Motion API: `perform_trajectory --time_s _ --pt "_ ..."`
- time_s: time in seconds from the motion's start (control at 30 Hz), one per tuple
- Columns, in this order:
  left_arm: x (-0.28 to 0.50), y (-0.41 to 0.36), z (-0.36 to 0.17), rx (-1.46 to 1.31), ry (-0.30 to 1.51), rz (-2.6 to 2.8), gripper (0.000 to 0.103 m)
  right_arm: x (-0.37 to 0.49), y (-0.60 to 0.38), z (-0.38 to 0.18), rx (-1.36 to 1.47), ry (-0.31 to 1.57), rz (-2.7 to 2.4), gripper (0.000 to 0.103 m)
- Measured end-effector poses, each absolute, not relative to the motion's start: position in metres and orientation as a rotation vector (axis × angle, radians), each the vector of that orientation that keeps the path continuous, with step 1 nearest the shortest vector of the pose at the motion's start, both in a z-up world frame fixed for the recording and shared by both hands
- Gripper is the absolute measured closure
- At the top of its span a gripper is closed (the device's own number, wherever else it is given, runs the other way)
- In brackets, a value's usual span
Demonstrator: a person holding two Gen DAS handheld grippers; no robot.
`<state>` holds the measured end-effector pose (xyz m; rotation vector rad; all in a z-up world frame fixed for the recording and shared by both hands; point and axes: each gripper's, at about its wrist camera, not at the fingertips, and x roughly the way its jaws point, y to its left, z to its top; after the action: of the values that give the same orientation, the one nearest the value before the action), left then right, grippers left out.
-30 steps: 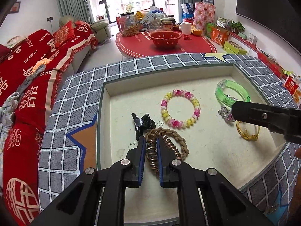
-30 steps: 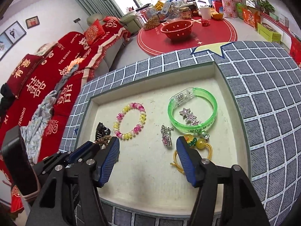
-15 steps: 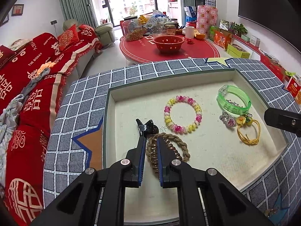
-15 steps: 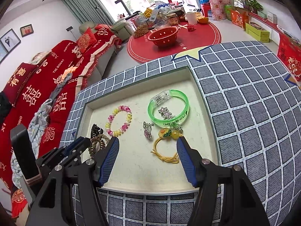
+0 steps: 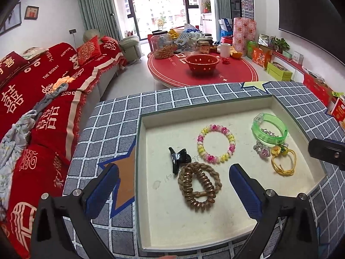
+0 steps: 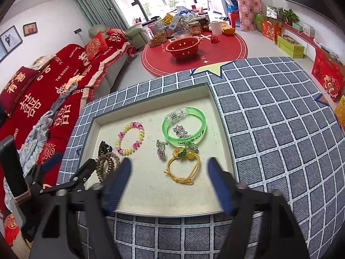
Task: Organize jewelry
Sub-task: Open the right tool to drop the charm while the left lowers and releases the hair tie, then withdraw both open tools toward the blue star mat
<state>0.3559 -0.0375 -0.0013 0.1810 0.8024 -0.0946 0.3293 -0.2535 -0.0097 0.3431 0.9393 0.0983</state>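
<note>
- Left wrist view: your left claw is spread wide and holds nothing; its blue pads stand on either side of the bronze spiral hair tie, well clear of it.
- That spiral hair tie lies flat on the tray floor, overlapping a brown braided hair band; a black hair claw clip touches their far-left edge.
- Beyond them sits the pink-and-yellow beaded bracelet, apart from the rest.
- At the tray's right you see the green bangle, a silver-pink charm and the yellow elastic hair tie clustered close together.
- The tray rests on the grid-patterned bench; a tip of your right claw shows at the right edge.
- Right wrist view: your right claw is also wide open and empty, hovering over the near part of the tray, with the yellow elastic hair tie between its pads.
- The green bangle rings small silver star pieces; the charm lies just left of it.
- The beaded bracelet is further left, and the spiral hair tie with the black clip lies at the left, beside your left claw.
</note>
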Motion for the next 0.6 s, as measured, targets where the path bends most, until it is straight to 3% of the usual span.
perform_trajectory --time_s 0.07,0.37,0.6 --pt "0.352 -0.036 0.0 0.193 0.796 -0.084 0.0 0.325 -0.253 -0.008 0.329 0.923 0.096 0.011" --pt "0.327 -0.027 0.01 0.182 0.796 -0.105 0.0 0.302 -0.25 0.013 0.322 0.827 0.093 0.01" --pt "0.301 -0.028 0.015 0.178 0.792 -0.126 0.0 0.285 -0.25 0.02 0.309 0.878 0.108 0.01"
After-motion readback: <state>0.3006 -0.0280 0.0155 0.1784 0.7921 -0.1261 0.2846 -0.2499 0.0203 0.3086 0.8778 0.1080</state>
